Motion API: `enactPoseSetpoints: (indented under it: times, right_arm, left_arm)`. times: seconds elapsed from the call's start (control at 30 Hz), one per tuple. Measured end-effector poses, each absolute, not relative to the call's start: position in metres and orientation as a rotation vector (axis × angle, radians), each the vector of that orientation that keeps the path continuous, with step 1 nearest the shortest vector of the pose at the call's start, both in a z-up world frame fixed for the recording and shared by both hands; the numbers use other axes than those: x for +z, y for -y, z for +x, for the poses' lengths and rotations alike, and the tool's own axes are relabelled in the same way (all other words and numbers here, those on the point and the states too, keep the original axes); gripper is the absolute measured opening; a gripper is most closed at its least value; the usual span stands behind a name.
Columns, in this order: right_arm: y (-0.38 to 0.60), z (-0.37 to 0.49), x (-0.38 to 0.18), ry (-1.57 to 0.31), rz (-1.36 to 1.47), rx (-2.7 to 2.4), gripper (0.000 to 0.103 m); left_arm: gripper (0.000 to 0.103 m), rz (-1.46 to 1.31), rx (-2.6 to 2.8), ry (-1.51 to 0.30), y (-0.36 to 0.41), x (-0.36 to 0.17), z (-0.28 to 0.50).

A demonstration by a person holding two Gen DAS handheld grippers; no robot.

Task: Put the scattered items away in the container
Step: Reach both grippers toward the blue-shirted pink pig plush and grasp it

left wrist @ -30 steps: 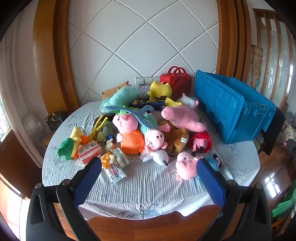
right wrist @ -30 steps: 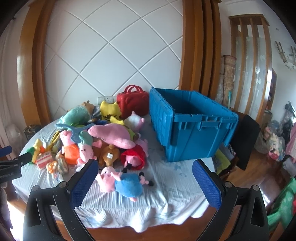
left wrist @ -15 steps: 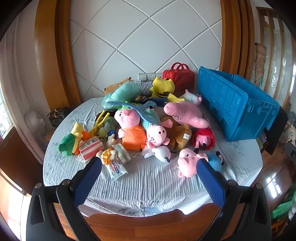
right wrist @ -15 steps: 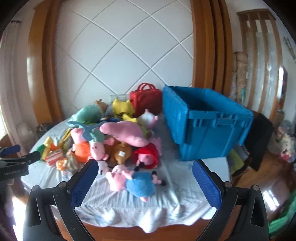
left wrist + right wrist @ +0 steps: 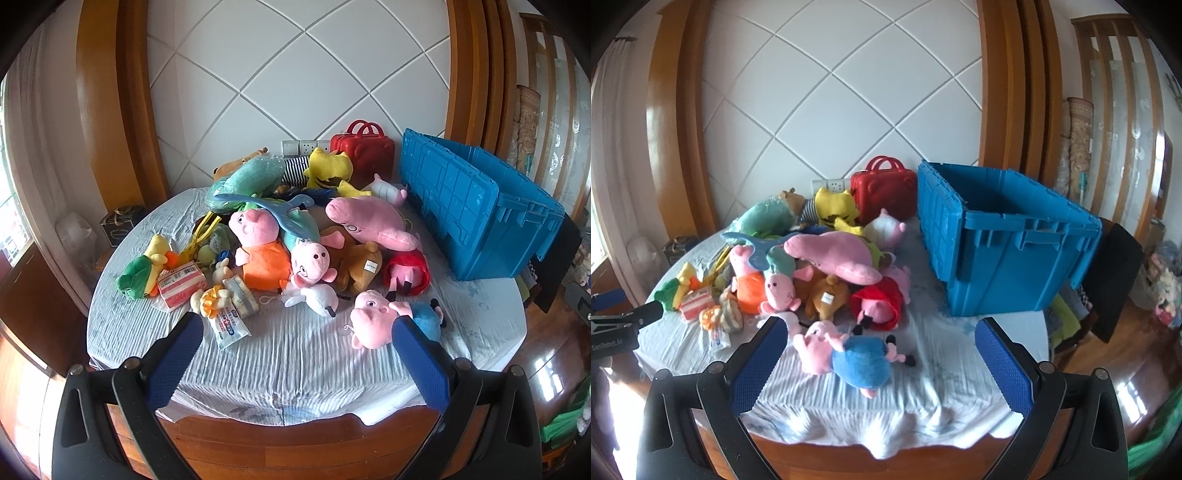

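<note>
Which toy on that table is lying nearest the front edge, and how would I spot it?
Start at the big blue crate on the table's right side, then look toward the front edge of the striped cloth. There lies a pink pig plush in a blue outfit, alone, apart from the pile; its neighbours wear red or orange.

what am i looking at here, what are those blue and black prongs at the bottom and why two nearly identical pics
There is no robot arm: a person holds a two-finger gripper in each hand, and each gripper has a wide-angle camera looking forward along its fingers. So one picture is from the left gripper, the other from the right gripper. The prongs are the fingers with blue pads. Both grippers are open and hold nothing.

Ahead is a round table under a pale cloth, heaped with plush toys: a pig in a blue outfit nearest, a long pink plush, a pig in orange, and some small packets. A red case stands at the back. The open blue crate on the right looks empty in the visible part.
</note>
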State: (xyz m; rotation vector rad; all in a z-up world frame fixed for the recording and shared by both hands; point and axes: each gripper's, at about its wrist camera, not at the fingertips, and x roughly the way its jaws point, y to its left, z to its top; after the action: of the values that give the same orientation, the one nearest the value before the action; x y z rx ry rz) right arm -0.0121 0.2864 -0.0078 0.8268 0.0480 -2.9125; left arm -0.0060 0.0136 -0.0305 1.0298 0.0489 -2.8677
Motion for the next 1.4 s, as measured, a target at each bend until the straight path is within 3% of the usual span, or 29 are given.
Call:
enactPoseSetpoints:
  times: [0.3,0.77,1.4]
  right_arm:
    - [-0.308,-0.025,-0.032,-0.039,0.932,-2.787,0.103]
    - [-0.305,-0.08,-0.109,-0.048,1.227,-2.652,0.103]
    - [-0.182,-0.19,-0.191,-0.415,1.427,-2.393,0.103]
  left_arm:
    - [0.103,1.091,-2.822,-0.063,-0.035,-0.05,-0.013]
    - [0.103,1.398,-2.771,-0.026,-0.046,-0.133,-0.074]
    - [0.103,1.399,-2.461,-0.19,0.111,-0.178,-0.14]
